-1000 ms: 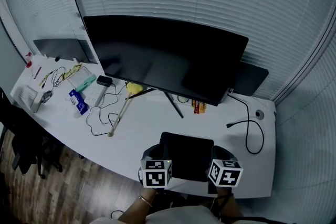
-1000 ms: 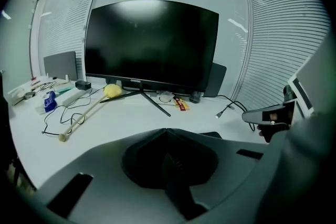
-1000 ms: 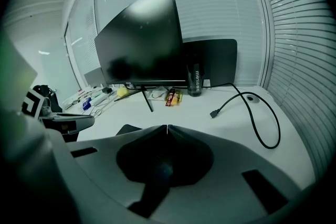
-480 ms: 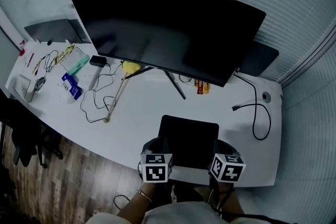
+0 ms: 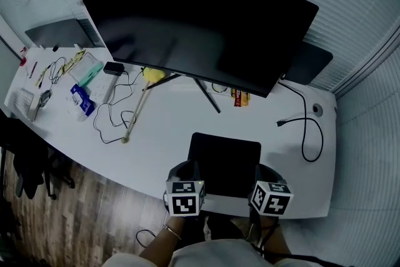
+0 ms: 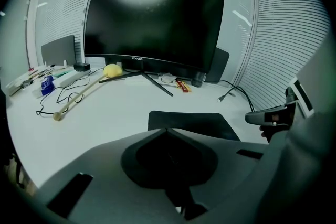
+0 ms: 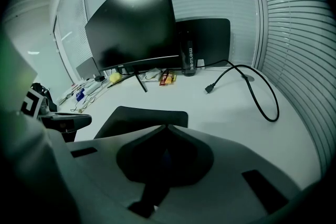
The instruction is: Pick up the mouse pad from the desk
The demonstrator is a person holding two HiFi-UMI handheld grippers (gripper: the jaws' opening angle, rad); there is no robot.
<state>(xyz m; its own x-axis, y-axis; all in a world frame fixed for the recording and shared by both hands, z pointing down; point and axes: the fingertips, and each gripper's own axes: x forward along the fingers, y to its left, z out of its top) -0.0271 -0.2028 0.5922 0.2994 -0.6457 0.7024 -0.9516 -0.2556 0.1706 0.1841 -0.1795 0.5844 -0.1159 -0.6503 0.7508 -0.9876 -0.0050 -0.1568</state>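
Observation:
The black mouse pad (image 5: 225,159) lies flat on the white desk (image 5: 162,141), close to its near edge. My left gripper (image 5: 189,171) hovers at the pad's near left corner and my right gripper (image 5: 262,172) at its near right corner. Both are shut with nothing between the jaws. In the left gripper view the mouse pad (image 6: 189,122) lies just beyond the shut tips of the left gripper (image 6: 167,129), slightly to their right. In the right gripper view the mouse pad (image 7: 142,115) lies ahead and to the left of the right gripper (image 7: 167,126).
A large curved monitor (image 5: 194,28) stands behind the pad on thin legs. A loose black cable (image 5: 309,134) curls at the right. A long pale stick (image 5: 137,112), snack packets (image 5: 239,97) and small clutter with wires (image 5: 81,100) lie to the left and behind.
The head view has shifted, so the monitor and desk sit higher in the frame. Both grippers have sunk a little at the pad's near edge, and more of the pad shows ahead of them.

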